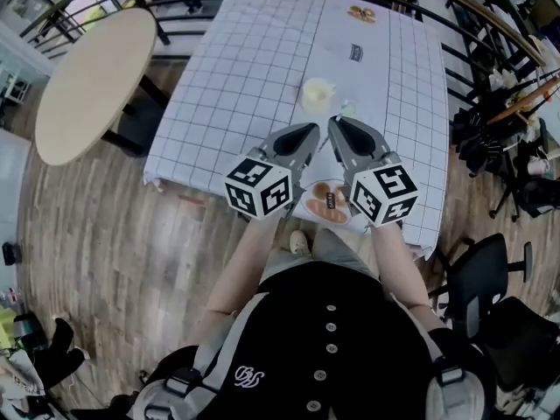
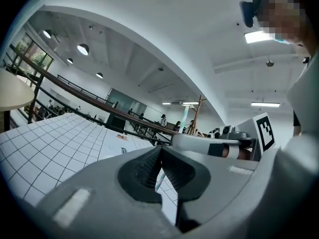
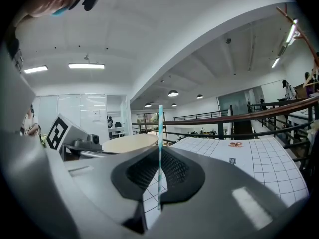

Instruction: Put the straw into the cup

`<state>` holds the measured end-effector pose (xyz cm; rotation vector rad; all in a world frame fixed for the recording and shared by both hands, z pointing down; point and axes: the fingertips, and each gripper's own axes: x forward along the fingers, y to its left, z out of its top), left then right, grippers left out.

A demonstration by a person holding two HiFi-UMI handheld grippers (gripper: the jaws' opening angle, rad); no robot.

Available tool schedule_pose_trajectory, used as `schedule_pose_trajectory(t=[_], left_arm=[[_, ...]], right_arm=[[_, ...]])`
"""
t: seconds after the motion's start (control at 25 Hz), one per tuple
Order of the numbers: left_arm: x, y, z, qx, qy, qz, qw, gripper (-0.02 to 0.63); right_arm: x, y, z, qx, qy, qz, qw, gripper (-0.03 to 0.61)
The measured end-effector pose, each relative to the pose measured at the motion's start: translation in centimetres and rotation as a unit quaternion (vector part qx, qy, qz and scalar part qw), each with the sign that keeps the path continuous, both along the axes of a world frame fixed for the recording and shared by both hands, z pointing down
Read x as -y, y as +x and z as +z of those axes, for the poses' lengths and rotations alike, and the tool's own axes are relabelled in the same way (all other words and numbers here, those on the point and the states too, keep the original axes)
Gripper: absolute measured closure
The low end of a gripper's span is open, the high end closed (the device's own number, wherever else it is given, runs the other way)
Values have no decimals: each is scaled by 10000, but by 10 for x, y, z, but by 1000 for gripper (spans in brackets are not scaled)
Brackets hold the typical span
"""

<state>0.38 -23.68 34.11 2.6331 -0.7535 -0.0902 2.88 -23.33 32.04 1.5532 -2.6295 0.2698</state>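
The task is in its middle part: the straw is picked up, but it is not yet in the cup.

The right gripper (image 3: pixel 160 149) has its jaws closed on the straw (image 3: pixel 160 128), a thin one with blue-green and white stripes. In the right gripper view the straw stands nearly upright. Its upper part rises above the jaws and its lower end hangs a little below them. The hold is near the lower half, so a long piece is free on top.

The left gripper (image 2: pixel 160 149) has its jaws brought together, and nothing appears clamped in them. A thin pale strip shows in the gap under its jaws. It may be the lower end of the same straw seen from behind, but this cannot be told for sure.

In the head view the cup (image 1: pixel 318 93) is a pale paper cup that stands upright on the counter (image 1: pixel 245 68), which has a checked cloth. Both grippers are on the person's side of the cup, near it but apart from it, with their tips pointing toward it. The straw itself is too thin to find in this view.

What is left, by judgement: to bring the right gripper over the cup, to lower the short bottom end of the straw into the mouth of the cup, and then to open the jaws. Whether the cup has a lid is not clear from here.
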Motion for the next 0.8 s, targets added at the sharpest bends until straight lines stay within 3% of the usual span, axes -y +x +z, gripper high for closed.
schedule_pose_trajectory(t=[0.44,0.8], left_arm=[[30,-21,13,30,-152,-218,9996,621],[62,-12,19,114,-220,-284,9993,621]], right_arm=[[38,-1,16,-73,-164,-39,9998,565],[75,8,18,-20,-188,-146,9997,564]])
